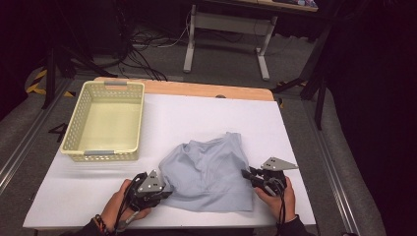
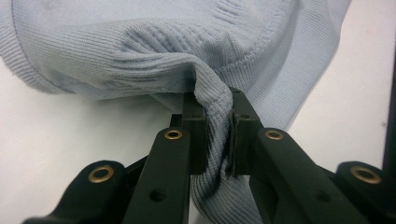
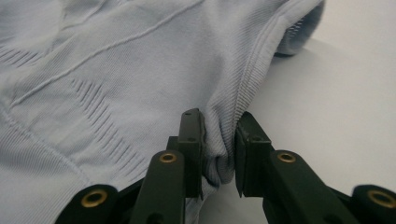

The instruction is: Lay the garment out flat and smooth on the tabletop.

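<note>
A pale blue ribbed garment [image 1: 209,167] lies crumpled on the white table cover [image 1: 196,113], near the front edge. My left gripper [image 1: 166,189] meets its left edge. In the left gripper view a raised fold of the garment [image 2: 140,51] is pinched between the jaws of that gripper [image 2: 217,126]. My right gripper [image 1: 246,174] is at the garment's right edge. In the right gripper view, the hemmed edge of the garment [image 3: 116,70] is gathered and squeezed between the jaws of that gripper [image 3: 219,140]. A hand holds each gripper from below.
A cream plastic basket [image 1: 105,84] with perforated walls stands at the back left of the table with nothing in it. Bare wood [image 1: 206,89] shows along the table's far edge. Beyond it are a desk frame [image 1: 226,29] and cables on the floor.
</note>
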Demonstrator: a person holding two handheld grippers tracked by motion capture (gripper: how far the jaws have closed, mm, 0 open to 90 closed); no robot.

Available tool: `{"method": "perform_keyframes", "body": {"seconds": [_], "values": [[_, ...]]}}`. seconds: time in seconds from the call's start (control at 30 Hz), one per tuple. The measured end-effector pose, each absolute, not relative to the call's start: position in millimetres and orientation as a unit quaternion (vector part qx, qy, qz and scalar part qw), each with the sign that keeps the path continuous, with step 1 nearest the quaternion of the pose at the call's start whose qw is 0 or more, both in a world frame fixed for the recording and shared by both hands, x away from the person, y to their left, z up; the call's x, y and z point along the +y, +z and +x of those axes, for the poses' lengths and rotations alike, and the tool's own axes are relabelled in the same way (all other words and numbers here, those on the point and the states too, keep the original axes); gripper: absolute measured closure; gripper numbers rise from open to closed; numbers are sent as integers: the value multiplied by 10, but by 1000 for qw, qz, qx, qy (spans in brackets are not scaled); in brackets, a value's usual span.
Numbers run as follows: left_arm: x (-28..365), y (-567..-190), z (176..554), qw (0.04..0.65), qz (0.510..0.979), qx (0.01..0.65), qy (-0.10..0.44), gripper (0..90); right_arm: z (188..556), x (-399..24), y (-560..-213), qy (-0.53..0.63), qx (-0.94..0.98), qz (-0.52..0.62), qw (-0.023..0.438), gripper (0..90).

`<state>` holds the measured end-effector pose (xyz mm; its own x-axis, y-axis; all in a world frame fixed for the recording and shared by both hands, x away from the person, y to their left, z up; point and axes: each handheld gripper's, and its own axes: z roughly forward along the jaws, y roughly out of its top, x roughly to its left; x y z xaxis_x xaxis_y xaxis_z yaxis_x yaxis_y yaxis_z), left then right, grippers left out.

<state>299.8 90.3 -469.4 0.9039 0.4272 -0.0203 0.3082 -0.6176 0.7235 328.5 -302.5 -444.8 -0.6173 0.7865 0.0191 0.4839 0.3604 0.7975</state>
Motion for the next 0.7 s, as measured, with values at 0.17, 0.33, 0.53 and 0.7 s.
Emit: {"method": "perform_keyframes", "body": {"seconds": [0.17,0.33,0.53,0.7], "values": [[731,-4702,2873,390,899,180,82,807,3227,-3132,-4419,385,797,405,228,760],[691,-4691,2830,389,900,171,96,770,3254,-3186,-4456,379,795,416,228,761],[872,-4478,2879,433,876,182,110,681,3256,-3178,-4436,369,793,414,252,757],[922,-4193,3019,477,836,229,149,562,3290,-3189,-4446,365,793,418,253,758]]}}
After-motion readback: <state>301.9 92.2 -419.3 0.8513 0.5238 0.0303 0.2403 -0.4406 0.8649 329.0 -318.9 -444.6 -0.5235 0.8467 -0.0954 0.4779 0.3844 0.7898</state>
